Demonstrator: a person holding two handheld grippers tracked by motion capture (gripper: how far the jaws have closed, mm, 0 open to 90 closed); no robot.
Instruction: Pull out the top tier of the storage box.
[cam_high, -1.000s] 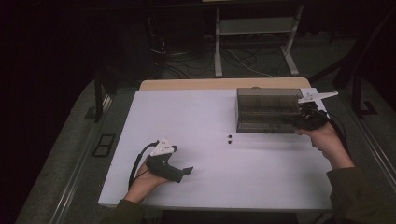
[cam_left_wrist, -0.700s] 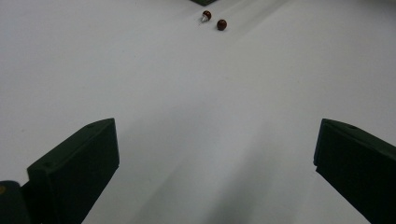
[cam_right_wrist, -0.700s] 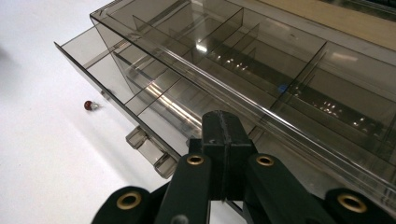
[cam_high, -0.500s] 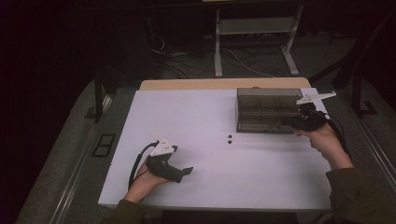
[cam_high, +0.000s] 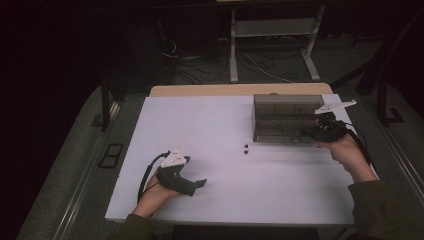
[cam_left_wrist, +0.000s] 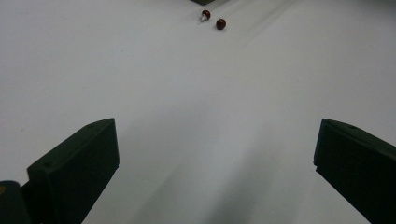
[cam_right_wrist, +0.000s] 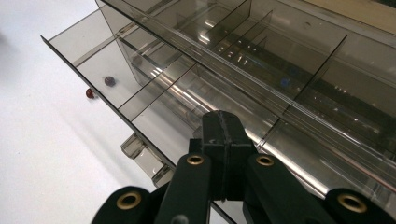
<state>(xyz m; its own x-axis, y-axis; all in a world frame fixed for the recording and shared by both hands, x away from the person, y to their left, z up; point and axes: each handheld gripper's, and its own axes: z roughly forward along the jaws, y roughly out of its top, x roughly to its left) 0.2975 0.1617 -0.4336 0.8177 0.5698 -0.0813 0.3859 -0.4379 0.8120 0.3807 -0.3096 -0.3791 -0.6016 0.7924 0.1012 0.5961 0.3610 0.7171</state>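
Observation:
A smoky clear plastic organizer box (cam_high: 285, 107) stands at the far right of the white table (cam_high: 210, 125). Its lower drawer (cam_right_wrist: 88, 51) is slid out, and a small dark bead (cam_right_wrist: 109, 80) lies inside it. My right gripper (cam_high: 311, 134) is at the box's front right, its jaws pressed together over the drawer's front wall (cam_right_wrist: 224, 123); I see nothing between them. Two small dark red beads (cam_high: 246, 148) lie on the table in front of the box, far ahead (cam_left_wrist: 221, 23) in the left gripper view. My left gripper (cam_high: 197, 184) rests near the front left, jaws wide open and empty (cam_left_wrist: 215, 154).
The drawer's small handle (cam_right_wrist: 140, 154) juts out just left of my right jaws. One red bead (cam_right_wrist: 89, 93) lies on the table just outside the drawer. Cables and a metal stand (cam_high: 272, 45) are on the floor beyond the table's wooden far edge (cam_high: 240, 90).

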